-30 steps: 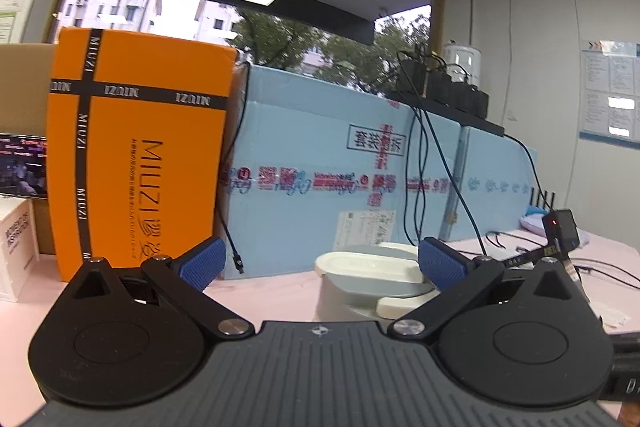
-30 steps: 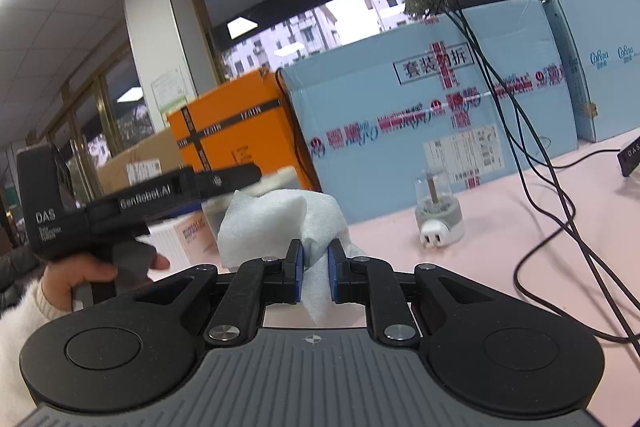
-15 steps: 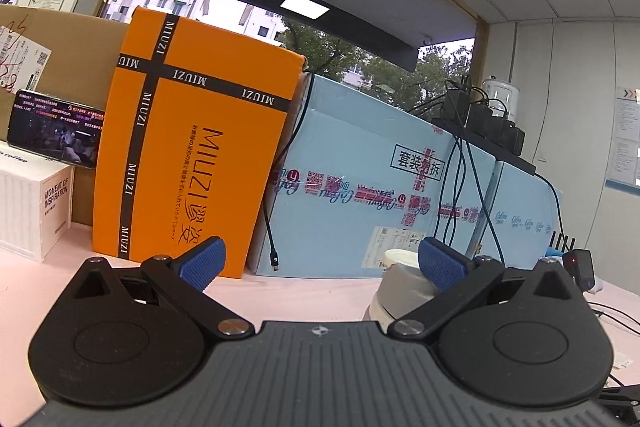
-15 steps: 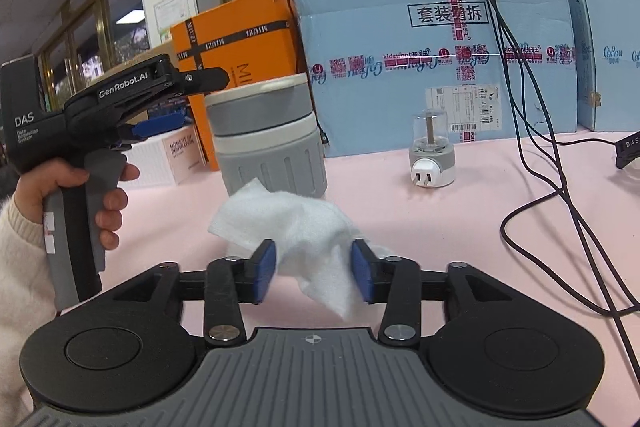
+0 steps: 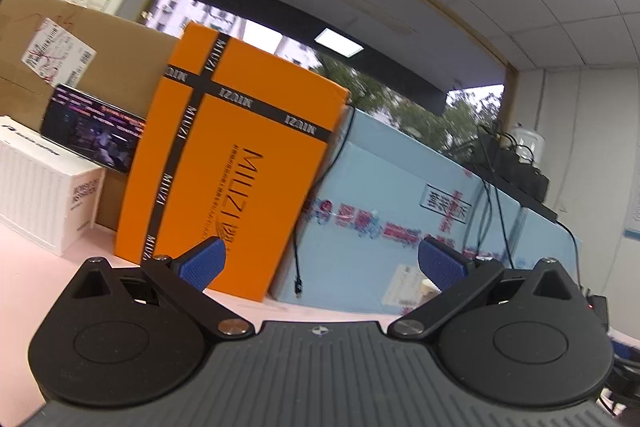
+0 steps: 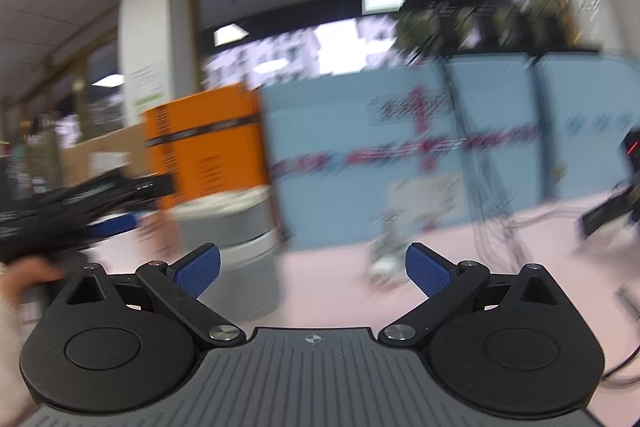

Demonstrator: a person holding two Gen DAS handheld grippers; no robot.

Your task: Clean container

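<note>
The grey container [image 6: 236, 227] with a pale lid stands on the pink table [image 6: 332, 291], in front of the orange box [image 6: 208, 151], left of the middle in the blurry right wrist view. The right gripper [image 6: 312, 269] is opening its jaws wide, and nothing is between the blue pads [image 6: 200, 269]. To the left, a hand [image 6: 24, 279] holds the black left gripper [image 5: 322, 263]; its jaws are wide apart too, with nothing in them. It faces the orange box [image 5: 236, 179] and the big blue box [image 5: 400, 227]. A white box [image 5: 44, 195] sits far left
</note>
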